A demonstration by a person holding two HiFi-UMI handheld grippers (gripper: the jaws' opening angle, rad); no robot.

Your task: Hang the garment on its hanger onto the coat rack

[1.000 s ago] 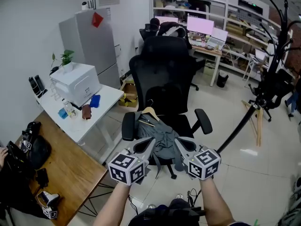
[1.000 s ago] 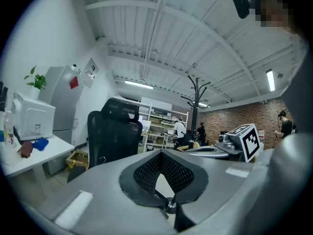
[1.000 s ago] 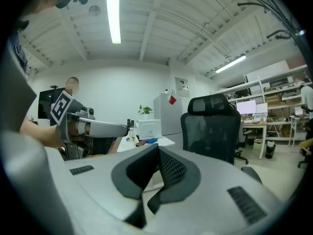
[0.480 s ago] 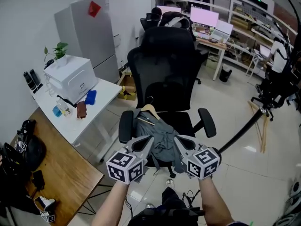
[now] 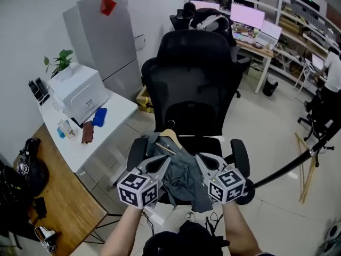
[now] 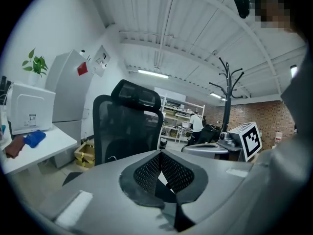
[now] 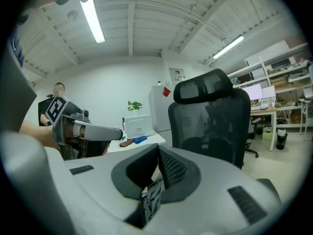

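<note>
Arms: both bare forearms reach forward side by side toward the chair (image 5: 192,84), with the marker cubes facing upward.
Left gripper (image 5: 166,160): clenched; in the left gripper view its ribbed pads (image 6: 149,170) meet at the tip with nothing between them. It points at the chair's backrest.
Right gripper (image 5: 201,158): also clenched and empty, pads (image 7: 168,168) pressed together. It is level with the left gripper and just beside it, and it also faces the chair.
Garment (image 5: 181,170): grey, crumpled on the chair's seat, directly in front of both gripper tips. Whether either tip touches it cannot be told.
Hanger (image 5: 169,137): wooden, inside the garment's collar, at the back of the chair's seat.
Coat rack (image 6: 226,89): black and bare, standing well to the right of the chair.
Worktop (image 5: 114,119): white, to the left of the chair, carrying a printer (image 5: 79,92).
</note>
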